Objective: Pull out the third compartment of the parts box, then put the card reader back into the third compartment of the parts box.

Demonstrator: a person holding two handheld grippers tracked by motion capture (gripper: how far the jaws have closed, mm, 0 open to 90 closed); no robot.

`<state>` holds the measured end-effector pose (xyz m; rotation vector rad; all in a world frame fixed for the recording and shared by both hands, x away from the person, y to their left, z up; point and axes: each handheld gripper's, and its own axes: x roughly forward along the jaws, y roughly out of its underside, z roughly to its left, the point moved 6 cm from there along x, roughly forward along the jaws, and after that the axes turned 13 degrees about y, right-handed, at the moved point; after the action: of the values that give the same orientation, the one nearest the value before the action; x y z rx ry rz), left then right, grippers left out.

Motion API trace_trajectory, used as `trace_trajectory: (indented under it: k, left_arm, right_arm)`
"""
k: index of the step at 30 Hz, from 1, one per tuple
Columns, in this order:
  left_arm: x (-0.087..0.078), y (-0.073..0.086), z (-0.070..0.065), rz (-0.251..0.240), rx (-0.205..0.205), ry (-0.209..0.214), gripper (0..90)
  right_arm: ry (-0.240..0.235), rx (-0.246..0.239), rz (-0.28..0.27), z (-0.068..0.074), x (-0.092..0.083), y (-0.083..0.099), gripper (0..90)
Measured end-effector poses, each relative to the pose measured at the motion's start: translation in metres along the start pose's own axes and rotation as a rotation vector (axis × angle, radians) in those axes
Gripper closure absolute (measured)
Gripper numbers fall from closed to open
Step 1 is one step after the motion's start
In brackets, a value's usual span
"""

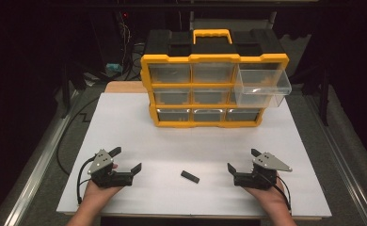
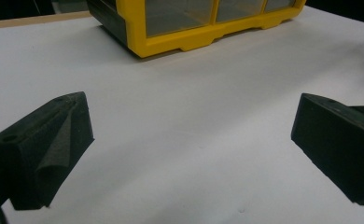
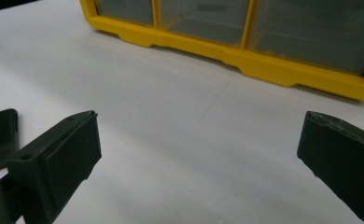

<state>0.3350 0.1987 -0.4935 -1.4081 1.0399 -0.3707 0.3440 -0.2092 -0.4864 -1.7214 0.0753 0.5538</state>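
A yellow-framed organizer (image 1: pixel 210 89) with 3 rows of clear drawers is positioned at the far side of the white board (image 1: pixel 139 136). 1 clear drawer (image 1: pixel 262 87) at the upper right is pulled out and projects forward. A small black part (image 1: pixel 190 176) is laid flat on the board near the front edge, between the 2 grippers and apart from both. The left gripper (image 1: pixel 126 159) is held low at the front left, jaws spread wide and empty. The right gripper (image 1: pixel 243 160) is held at the front right, jaws likewise spread wide and empty. In the right gripper view, the black part (image 3: pixel 3 137) is seen just beyond the left jaw.
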Motion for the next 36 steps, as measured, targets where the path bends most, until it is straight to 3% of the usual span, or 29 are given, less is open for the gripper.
trace_trajectory:
  k: [5,8,22,36]
  left_arm:
    - [0.001,0.0,0.001,-0.007,-0.006,-0.001,0.1]
    - [0.001,0.0,0.001,0.0,-0.006,0.0,0.1]
    - [0.0,-0.002,0.0,-0.017,-0.01,0.007,0.2]
    - [0.001,-0.003,-0.002,-0.022,0.001,0.01,0.2]
  right_arm:
    - [-0.005,-0.012,-0.032,0.002,0.0,-0.003,0.3]
    - [-0.001,-0.023,-0.023,0.003,0.001,-0.004,0.3]
    - [0.027,-0.056,0.077,0.004,0.001,0.003,0.4]
    - [-0.018,-0.073,0.2,0.009,0.005,0.013,0.4]
